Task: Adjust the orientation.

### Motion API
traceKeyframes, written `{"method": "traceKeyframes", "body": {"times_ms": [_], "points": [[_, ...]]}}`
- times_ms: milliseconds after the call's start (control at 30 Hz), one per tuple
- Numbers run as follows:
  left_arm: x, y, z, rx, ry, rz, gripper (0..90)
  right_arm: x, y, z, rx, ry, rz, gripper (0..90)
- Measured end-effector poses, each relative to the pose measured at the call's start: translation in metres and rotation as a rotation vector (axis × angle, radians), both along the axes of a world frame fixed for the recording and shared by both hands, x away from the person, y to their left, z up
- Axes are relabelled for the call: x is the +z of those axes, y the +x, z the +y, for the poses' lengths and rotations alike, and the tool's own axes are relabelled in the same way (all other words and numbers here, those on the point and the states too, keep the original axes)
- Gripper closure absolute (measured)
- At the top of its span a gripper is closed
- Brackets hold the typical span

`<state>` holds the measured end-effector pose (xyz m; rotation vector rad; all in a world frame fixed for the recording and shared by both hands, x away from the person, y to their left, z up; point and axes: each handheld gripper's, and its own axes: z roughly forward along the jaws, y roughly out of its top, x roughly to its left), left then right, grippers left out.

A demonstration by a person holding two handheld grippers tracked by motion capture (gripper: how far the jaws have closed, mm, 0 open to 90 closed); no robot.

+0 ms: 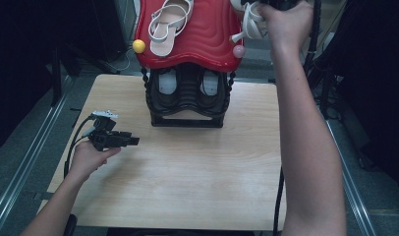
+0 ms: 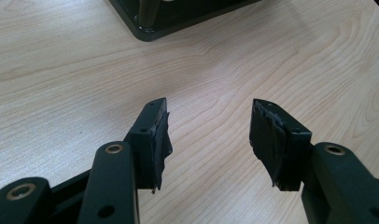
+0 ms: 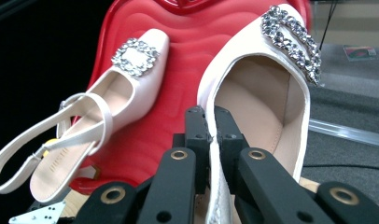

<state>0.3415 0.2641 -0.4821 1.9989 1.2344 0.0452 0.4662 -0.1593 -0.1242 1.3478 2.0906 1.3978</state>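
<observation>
A white slingback shoe with a crystal buckle point(image 1: 168, 24) point(image 3: 131, 88) lies on the left half of the red wavy top shelf point(image 1: 207, 34) point(image 3: 178, 70). Its mate point(image 1: 251, 22) point(image 3: 267, 93) hangs over the shelf's right side. My right gripper point(image 3: 212, 116) is shut on that shoe's side wall, and the hand that holds it is up at the top edge of the high view. My left gripper point(image 1: 133, 141) point(image 2: 208, 123) rests low over the wooden table point(image 1: 187, 172) at the left, open, with bare wood between its jaws.
The red shelf tops a black rack point(image 1: 187, 118) point(image 2: 178, 18) at the table's far middle. A pair of dark shoes point(image 1: 167, 81) sits on its lower level. A yellow knob point(image 1: 138, 46) and a pink knob point(image 1: 239, 51) stick out at the shelf's front corners.
</observation>
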Motion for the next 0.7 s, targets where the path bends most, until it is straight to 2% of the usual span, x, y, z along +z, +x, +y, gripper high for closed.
{"method": "traceKeyframes", "body": {"times_ms": [267,400,500,700], "points": [[0.000,0.000,0.002,-0.002,-0.002,-0.001,47.5,0.003,0.009,0.032,0.031,-0.037,-0.012,88.4],[0.000,0.000,0.001,-0.008,-0.001,0.000,47.5,-0.002,0.014,0.042,0.045,-0.046,-0.016,88.4],[0.000,0.000,0.001,-0.008,-0.001,0.001,47.5,-0.008,0.017,0.050,0.051,-0.075,-0.018,88.4],[0.000,0.000,0.001,-0.009,0.001,0.001,47.6,-0.019,0.016,0.058,0.061,-0.082,-0.040,88.4]]}}
